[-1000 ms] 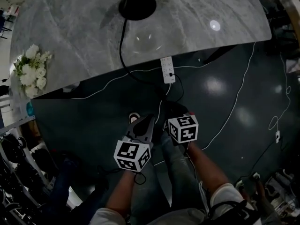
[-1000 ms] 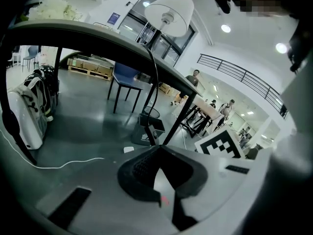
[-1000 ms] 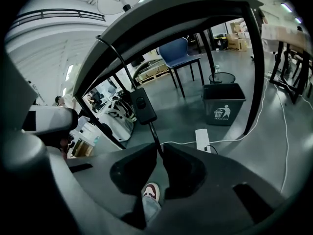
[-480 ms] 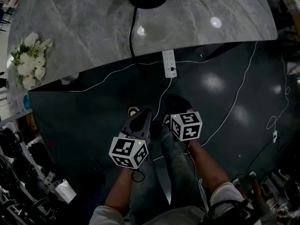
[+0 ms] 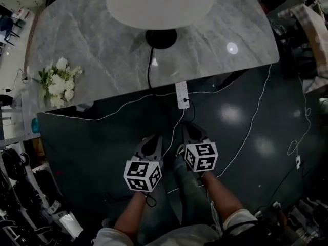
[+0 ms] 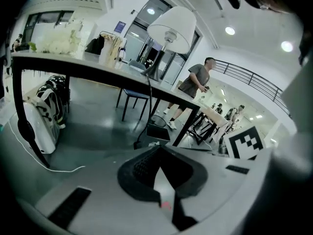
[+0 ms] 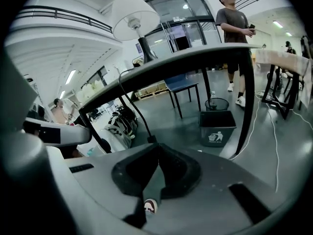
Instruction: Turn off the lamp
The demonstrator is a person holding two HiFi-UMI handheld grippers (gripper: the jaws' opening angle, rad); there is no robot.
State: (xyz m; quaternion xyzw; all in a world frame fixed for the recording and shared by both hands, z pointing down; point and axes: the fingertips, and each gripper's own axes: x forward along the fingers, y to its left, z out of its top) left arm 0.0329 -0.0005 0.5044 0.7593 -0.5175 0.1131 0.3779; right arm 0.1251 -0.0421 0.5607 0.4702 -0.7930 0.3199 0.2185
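Grey marble table [image 5: 92, 40] at top centre bears the lamp [image 5: 159, 4], while we hold left gripper [image 5: 152, 141] and right gripper [image 5: 190, 133], jaws closed on nothing, at lower centre well apart from it; we judge the switching-off not yet begun.

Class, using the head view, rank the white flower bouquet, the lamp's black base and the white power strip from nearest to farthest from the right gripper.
1. White power strip, just ahead of the right gripper, by the edge of the table.
2. Lamp's black base, farther ahead on the table.
3. White flower bouquet, far left on the table.
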